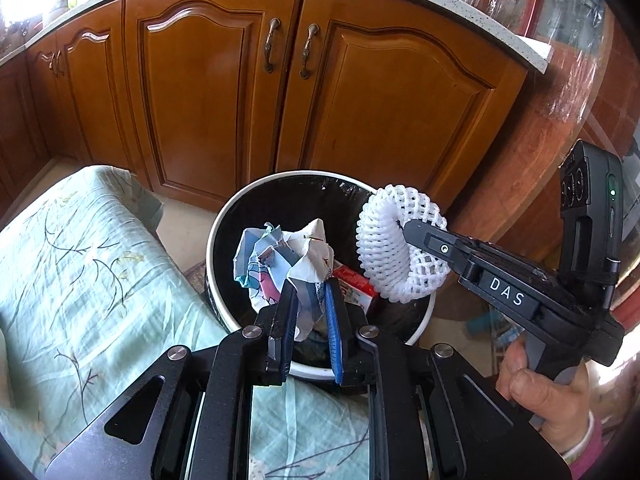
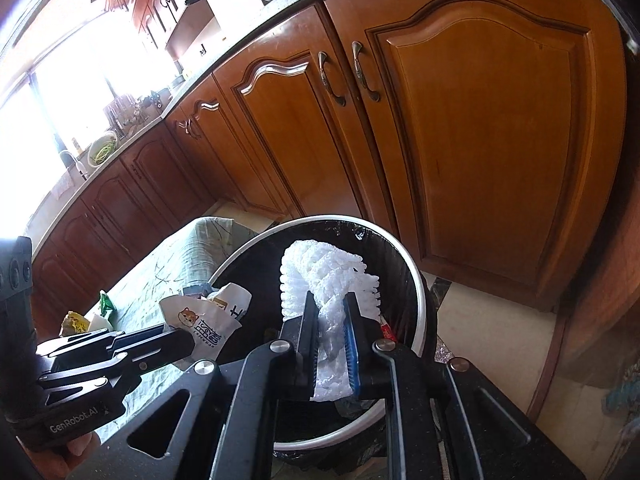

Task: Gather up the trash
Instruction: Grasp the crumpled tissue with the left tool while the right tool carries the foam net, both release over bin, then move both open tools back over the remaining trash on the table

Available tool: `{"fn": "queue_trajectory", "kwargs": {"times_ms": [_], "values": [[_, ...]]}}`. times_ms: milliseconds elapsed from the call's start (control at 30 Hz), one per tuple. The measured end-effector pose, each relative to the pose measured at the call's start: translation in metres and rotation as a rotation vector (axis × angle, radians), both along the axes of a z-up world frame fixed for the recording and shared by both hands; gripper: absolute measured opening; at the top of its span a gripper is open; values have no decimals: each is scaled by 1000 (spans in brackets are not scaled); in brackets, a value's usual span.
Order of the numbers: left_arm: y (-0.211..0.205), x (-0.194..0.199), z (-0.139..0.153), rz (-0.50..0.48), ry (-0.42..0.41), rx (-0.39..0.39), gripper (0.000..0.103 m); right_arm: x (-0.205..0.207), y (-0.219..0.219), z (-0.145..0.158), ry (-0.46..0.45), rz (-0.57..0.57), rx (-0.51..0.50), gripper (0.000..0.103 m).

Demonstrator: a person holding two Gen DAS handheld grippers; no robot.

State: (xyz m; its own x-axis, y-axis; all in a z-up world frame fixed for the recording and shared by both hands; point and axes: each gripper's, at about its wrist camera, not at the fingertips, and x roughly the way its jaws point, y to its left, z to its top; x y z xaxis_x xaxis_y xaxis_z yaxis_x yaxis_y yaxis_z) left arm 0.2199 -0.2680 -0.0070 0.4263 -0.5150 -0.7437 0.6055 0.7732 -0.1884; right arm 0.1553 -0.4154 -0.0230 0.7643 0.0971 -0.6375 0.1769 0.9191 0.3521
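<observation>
Both of my loads are at the drop-off stage of collection. My left gripper is clamped on a crumpled paper wrapper, which sits pinched between the pads and stands up over the open mouth of the trash bin. My right gripper is clamped on a white foam fruit net; the net is squeezed flat between the pads and flares out beyond them, also above the bin opening. The bin has a white rim and a black liner bag, and a red-and-white carton already lies inside it. The bin stands on the floor just beside a surface covered with a pale green floral cloth, in front of wooden cabinet doors. My judgement: the carry is complete and the release is the step in hand. The next move calls for parting each gripper while its load is inside the rim line, so that neither item catches on the rim or falls on the cloth. More small packets lie on the cloth in the right wrist view; these appear to be the next pickup.
</observation>
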Motion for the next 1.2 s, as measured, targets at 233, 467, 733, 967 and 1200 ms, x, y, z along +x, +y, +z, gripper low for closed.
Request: {"fn": "queue_trajectory", "kwargs": {"times_ms": [233, 467, 733, 967, 1200], "values": [[0, 7, -9, 26, 39, -3, 41, 2, -6, -2, -13, -20, 36, 52], [25, -4, -6, 72, 17, -35, 51, -13, 2, 2, -64, -24, 72, 85], [86, -31, -9, 193, 8, -68, 60, -28, 34, 6, -89, 24, 103, 88], [146, -49, -11, 304, 7, -83, 61, -28, 73, 8, -85, 96, 133, 89], [207, -66, -12, 427, -1, -102, 60, -23, 119, 3, -63, 180, 141, 89]]}}
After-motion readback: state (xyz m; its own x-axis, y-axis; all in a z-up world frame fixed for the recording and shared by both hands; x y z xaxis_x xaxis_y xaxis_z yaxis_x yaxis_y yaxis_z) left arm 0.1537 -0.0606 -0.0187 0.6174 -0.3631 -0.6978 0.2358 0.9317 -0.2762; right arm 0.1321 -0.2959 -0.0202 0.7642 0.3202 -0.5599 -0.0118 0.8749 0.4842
